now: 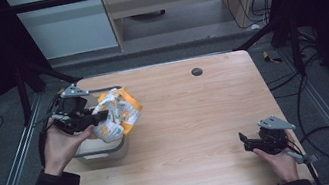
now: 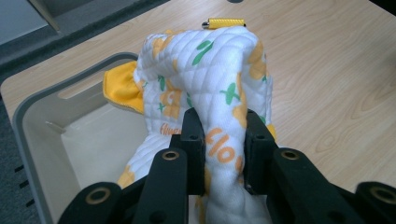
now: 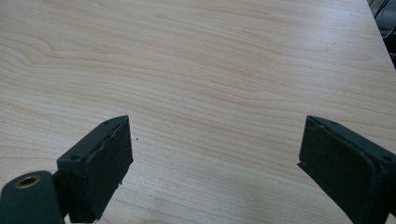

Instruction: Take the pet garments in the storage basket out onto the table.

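The cloth [image 2: 205, 74] is white and quilted, with yellow and green shapes on it and a yellow inside. It is bunched up and held above the bin [image 1: 96, 152], partly over its right rim. The left gripper [image 2: 223, 140] is clamped on a fold of the cloth, with one black jaw on each side. The bin is pale grey and sits at the left edge of the desk [image 1: 192, 118]. The right gripper [image 3: 215, 163] is well apart from the cloth, low over the desk near the right front corner. Its jaws stand wide apart with bare wood between them. A small dark round spot [image 1: 196, 71] lies near the far edge of the desk.
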